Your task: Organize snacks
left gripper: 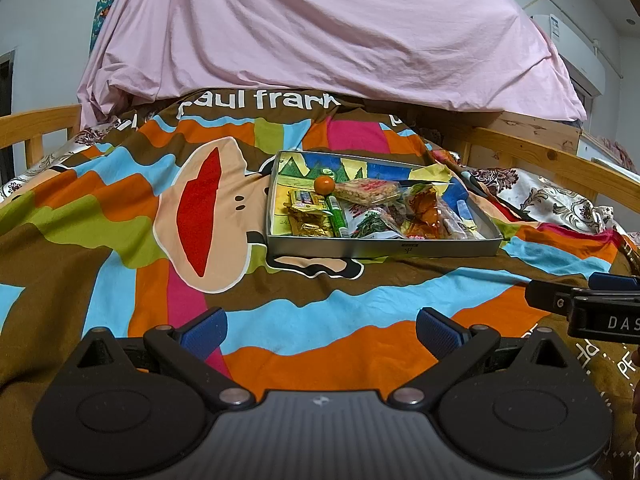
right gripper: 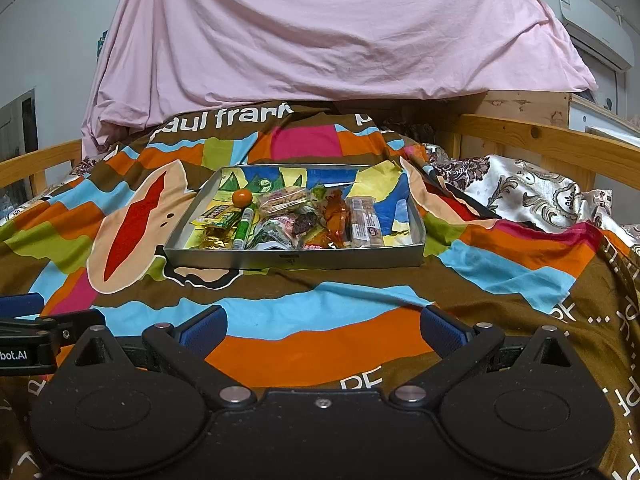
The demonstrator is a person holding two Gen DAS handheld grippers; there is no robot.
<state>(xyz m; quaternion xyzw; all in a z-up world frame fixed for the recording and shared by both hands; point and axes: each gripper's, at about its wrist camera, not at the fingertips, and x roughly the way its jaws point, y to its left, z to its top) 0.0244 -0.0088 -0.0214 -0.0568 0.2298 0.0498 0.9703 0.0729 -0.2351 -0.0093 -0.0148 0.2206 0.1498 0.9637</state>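
A shallow grey box point(left gripper: 384, 249) point(right gripper: 296, 261) sits on a colourful bedspread and holds several snacks: a small orange ball point(left gripper: 324, 185) point(right gripper: 241, 197), a green tube point(left gripper: 336, 216) point(right gripper: 244, 226), gold wrapped bars point(left gripper: 310, 220) point(right gripper: 214, 240), a clear bag of crackers point(left gripper: 366, 191) point(right gripper: 282, 200), orange packets point(left gripper: 428, 212) point(right gripper: 336, 216) and a long wrapped bar point(right gripper: 364, 222). My left gripper point(left gripper: 320, 336) is open and empty, well short of the box. My right gripper point(right gripper: 320, 334) is open and empty, also short of the box; it shows at the right edge of the left wrist view point(left gripper: 600, 304).
The bedspread point(left gripper: 120, 220) point(right gripper: 500, 256) covers a bed with wooden rails point(left gripper: 560, 160) point(right gripper: 552, 136). A pink sheet point(left gripper: 320, 28) point(right gripper: 320, 28) hangs behind. A patterned satin cloth point(right gripper: 532, 196) lies to the right of the box. An air conditioner point(right gripper: 592, 12) is on the wall.
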